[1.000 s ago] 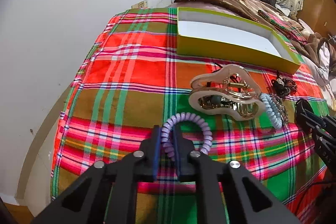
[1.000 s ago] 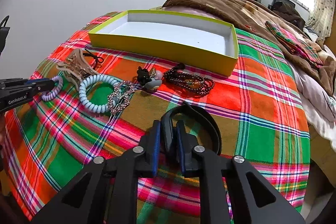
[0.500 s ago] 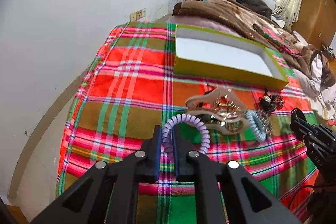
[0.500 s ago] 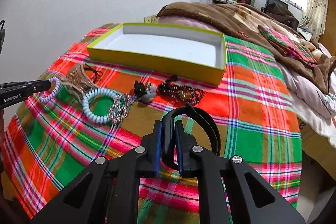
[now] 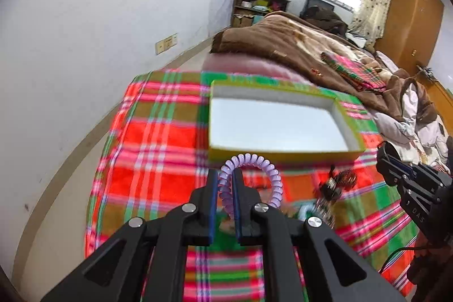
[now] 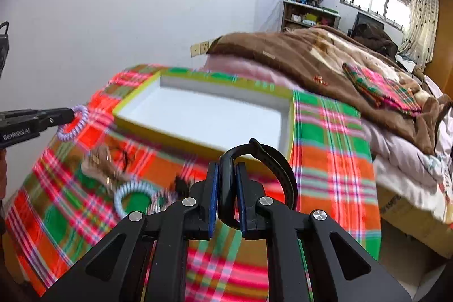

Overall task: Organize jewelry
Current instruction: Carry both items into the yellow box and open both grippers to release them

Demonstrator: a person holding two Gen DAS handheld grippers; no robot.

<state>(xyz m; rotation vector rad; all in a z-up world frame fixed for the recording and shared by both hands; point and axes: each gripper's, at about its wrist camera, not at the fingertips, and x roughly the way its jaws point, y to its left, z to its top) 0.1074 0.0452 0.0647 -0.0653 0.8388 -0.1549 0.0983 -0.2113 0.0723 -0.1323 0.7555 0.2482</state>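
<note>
Both grippers — left [image 5: 225,183], right [image 6: 226,177] — lifted toward box [image 6: 198,115].

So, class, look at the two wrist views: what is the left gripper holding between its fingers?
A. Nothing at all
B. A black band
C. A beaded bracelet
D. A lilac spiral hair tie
D: the left gripper is shut on the lilac spiral hair tie, while the black band sits in the right gripper.
</note>
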